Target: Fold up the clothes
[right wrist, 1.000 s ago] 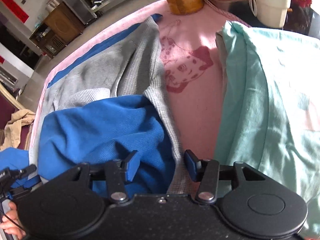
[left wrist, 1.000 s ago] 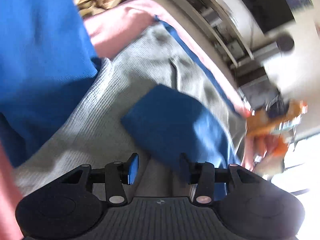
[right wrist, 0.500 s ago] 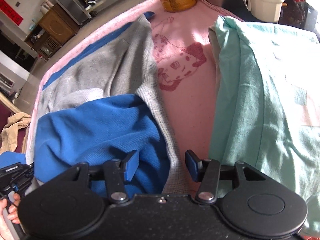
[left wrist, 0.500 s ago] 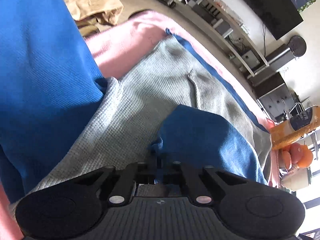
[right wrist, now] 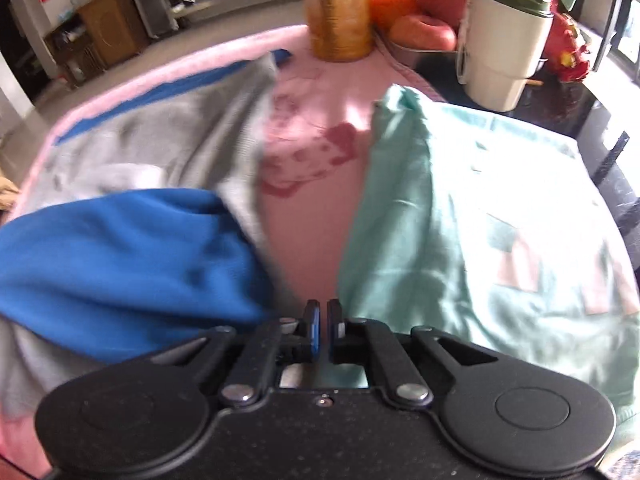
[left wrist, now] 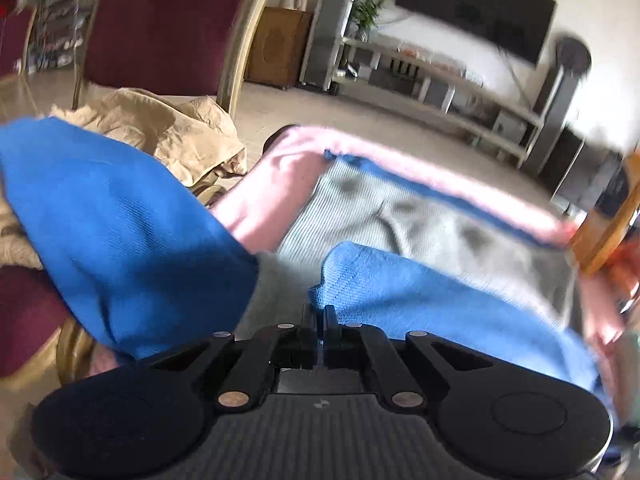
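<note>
Both pairs of jaws have closed since the earlier frames: left gripper pinches the blue garment corner, right gripper clamps its edge lower centre. Grasp made; next, lift and fold over.

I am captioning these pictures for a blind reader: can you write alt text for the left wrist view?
The left gripper, jaws shut, pinches a corner of a blue garment lying on a grey garment, over a pink cloth. Behind are a dark red chair with tan fabric and a blurred living room.
</note>
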The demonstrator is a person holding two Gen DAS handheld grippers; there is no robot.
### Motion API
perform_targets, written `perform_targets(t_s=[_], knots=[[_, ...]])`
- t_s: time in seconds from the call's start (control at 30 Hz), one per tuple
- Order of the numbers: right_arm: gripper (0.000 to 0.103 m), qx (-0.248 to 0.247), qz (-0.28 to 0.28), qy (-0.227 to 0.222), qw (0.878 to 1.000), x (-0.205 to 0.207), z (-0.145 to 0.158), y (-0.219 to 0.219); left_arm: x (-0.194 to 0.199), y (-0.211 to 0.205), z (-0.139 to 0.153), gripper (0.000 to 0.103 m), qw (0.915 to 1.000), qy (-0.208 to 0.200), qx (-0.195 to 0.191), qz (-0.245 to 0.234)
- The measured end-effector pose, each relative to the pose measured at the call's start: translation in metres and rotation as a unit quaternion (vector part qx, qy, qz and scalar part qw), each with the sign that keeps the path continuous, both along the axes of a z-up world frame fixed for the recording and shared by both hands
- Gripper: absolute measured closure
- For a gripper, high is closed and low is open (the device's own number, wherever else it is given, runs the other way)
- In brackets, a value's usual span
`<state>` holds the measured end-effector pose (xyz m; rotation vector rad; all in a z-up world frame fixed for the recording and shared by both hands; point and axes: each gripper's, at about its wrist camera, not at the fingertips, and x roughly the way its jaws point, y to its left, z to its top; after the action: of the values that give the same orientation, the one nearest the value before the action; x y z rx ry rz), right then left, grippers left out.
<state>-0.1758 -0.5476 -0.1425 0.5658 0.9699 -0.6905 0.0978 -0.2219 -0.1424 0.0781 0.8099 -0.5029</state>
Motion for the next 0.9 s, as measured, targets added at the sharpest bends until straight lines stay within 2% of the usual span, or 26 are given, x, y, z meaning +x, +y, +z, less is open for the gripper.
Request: perform_targets(t_s=[0.07, 0.1, 0.17, 0.23, 0.33, 0.4, 0.43, 0.5, 0.57, 0.63, 0.67, 0.7, 0.77, 0.8, 0.83, 0.87, 0.9], knots=[[0.099, 0.002, -0.006, 0.002, 1.0, 0.0, -0.001, -0.002, 0.005, -0.002, -0.014, 0.095, 0.9993, 0.026, 0.025, 0.006], [0.098, 0.002, -0.011, -0.003, 1.0, -0.001, 0.002, -0.002, 0.007, 0.0, -0.017, 0.085, 0.9987, 0.04, 0.03, 0.012], [0.092, 0.003, -0.02, -0.028, 0.999, -0.006, 0.009, -0.003, 0.006, 0.006, -0.01, 0.079, 0.9979, 0.042, 0.034, 0.034], [0.079, 0.014, -0.03, -0.068, 0.997, -0.011, 0.016, -0.004, -0.002, 0.009, -0.002, 0.079, 0.9984, 0.012, 0.041, 0.037], [0.078, 0.066, -0.042, -0.154, 0.985, -0.018, 0.022, -0.007, -0.013, 0.012, 0.011, 0.081, 0.9973, -0.036, 0.052, 0.037], [0.079, 0.113, -0.045, -0.191, 0.974, -0.015, 0.019, -0.008, -0.013, 0.008, 0.01, 0.081, 0.999, -0.039, 0.022, 0.0], [0.085, 0.124, -0.037, -0.189, 0.974, -0.009, 0.015, -0.006, -0.011, 0.004, 0.006, 0.081, 0.9994, -0.03, 0.008, -0.019], [0.087, 0.146, -0.022, -0.183, 0.972, 0.005, 0.008, -0.001, -0.007, -0.004, -0.003, 0.08, 0.9982, -0.006, -0.02, -0.056], [0.087, 0.169, -0.011, -0.163, 0.972, 0.018, -0.002, 0.002, -0.006, -0.011, -0.009, 0.084, 0.9974, 0.009, 0.001, -0.071], [0.087, 0.171, -0.014, -0.096, 0.98, 0.027, -0.014, 0.001, -0.004, -0.018, -0.016, 0.087, 0.9958, 0.023, 0.026, -0.085], [0.097, 0.158, -0.015, -0.073, 0.985, 0.026, -0.017, 0.001, -0.004, -0.022, -0.02, 0.086, 0.9946, 0.03, 0.038, -0.092], [0.103, 0.148, -0.017, -0.054, 0.987, 0.025, -0.019, 0.0, -0.003, -0.025, -0.023, 0.086, 0.9932, 0.037, 0.051, -0.098], [0.103, 0.152, -0.021, -0.06, 0.986, 0.02, -0.017, -0.001, -0.003, -0.024, -0.022, 0.085, 0.9925, 0.05, 0.059, -0.095], [0.103, 0.152, -0.02, -0.064, 0.986, 0.018, -0.017, -0.001, -0.003, -0.021, -0.022, 0.078, 0.9924, 0.056, 0.066, -0.088], [0.1, 0.146, -0.016, -0.071, 0.987, 0.017, -0.012, 0.001, -0.003, -0.016, -0.02, 0.079, 0.9921, 0.061, 0.077, -0.077], [0.096, 0.14, -0.013, -0.077, 0.987, 0.016, -0.008, 0.003, -0.003, -0.008, -0.012, 0.079, 0.9928, 0.063, 0.077, -0.066], [0.081, 0.133, -0.01, -0.086, 0.987, 0.015, -0.002, 0.006, -0.003, 0.0, -0.004, 0.08, 0.9936, 0.064, 0.075, -0.054]])
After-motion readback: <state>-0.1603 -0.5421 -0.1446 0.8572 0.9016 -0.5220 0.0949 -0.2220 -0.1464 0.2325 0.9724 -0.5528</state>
